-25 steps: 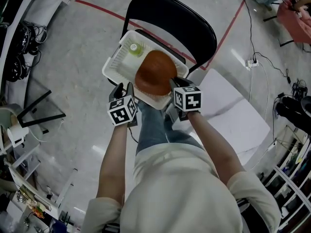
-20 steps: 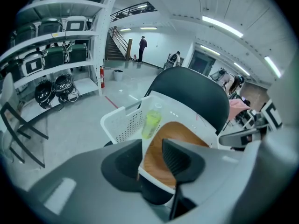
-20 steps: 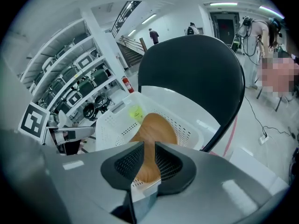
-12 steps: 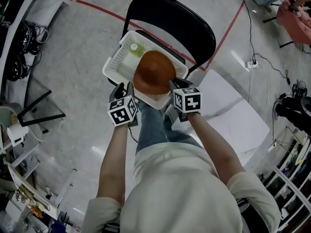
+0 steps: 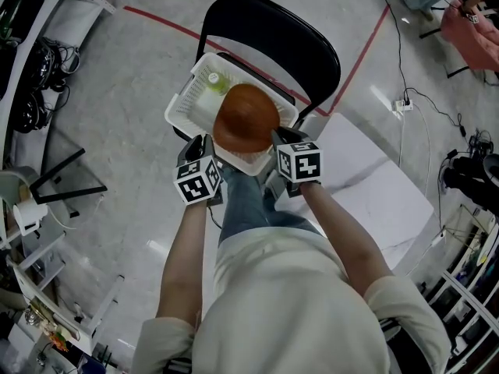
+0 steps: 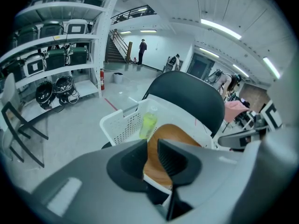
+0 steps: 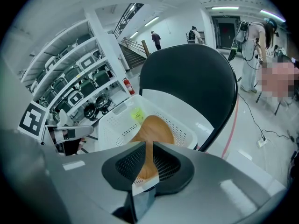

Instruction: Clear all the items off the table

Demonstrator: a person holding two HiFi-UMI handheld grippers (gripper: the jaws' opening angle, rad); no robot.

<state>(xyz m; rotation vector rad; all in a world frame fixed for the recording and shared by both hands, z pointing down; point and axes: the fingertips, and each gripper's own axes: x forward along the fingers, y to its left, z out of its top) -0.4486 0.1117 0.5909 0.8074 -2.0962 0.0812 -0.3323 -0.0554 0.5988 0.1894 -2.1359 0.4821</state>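
While the right gripper (image 5: 279,139) pinches the wooden bowl (image 5: 246,117) by its near rim, jaws narrow, the bowl leans in the white basket (image 5: 181,104) on the black chair (image 5: 300,45), just ahead of both grippers. The left gripper (image 5: 202,143) hovers beside it, jaws just narrowed halfway, gripping nothing. Against 1 second ago, the bowl sits slightly further left.

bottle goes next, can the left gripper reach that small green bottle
Probably, if freed: the left gripper, jaws just closing over the rim of the white plastic basket, faces the small green bottle; the round brown wooden bowl sits beside that path.
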